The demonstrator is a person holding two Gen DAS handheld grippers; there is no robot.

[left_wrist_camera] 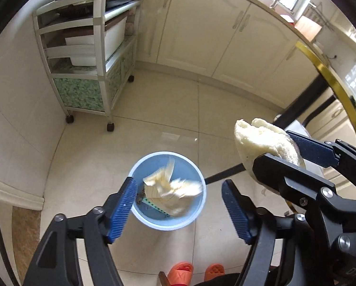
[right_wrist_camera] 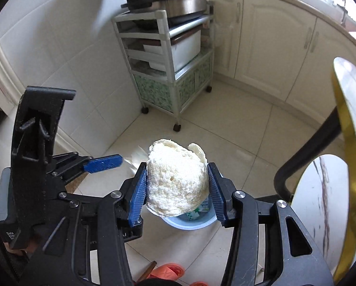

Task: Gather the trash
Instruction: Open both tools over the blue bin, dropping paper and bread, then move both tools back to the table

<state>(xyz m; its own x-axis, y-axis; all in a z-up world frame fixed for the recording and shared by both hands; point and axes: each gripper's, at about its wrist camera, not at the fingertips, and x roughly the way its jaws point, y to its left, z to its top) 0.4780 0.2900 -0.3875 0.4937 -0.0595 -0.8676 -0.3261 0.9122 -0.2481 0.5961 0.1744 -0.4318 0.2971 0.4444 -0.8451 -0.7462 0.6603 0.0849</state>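
A light blue trash bin (left_wrist_camera: 139, 166) stands on the tiled floor. In it lies some green-and-white packaging under a pale yellow scrap (left_wrist_camera: 173, 188), which is blurred. My left gripper (left_wrist_camera: 179, 186) hangs open right above the bin, with nothing touching its blue pads. To its right, my right gripper (left_wrist_camera: 273, 147) is shut on a torn white steamed bun (left_wrist_camera: 256, 138). In the right wrist view the bun (right_wrist_camera: 175, 186) sits squeezed between the right gripper (right_wrist_camera: 176, 169) pads, above the bin's rim (right_wrist_camera: 192, 224). One left finger (right_wrist_camera: 104, 163) shows at the left.
A wheeled white shelf cart (left_wrist_camera: 87, 54) with boxes stands by the tiled wall. Cream cabinets (left_wrist_camera: 201, 35) line the back. A gold-edged round table (left_wrist_camera: 332, 83) with black legs and a marble-topped stool (right_wrist_camera: 320, 202) are at the right. The person's orange slippers (left_wrist_camera: 180, 271) are below.
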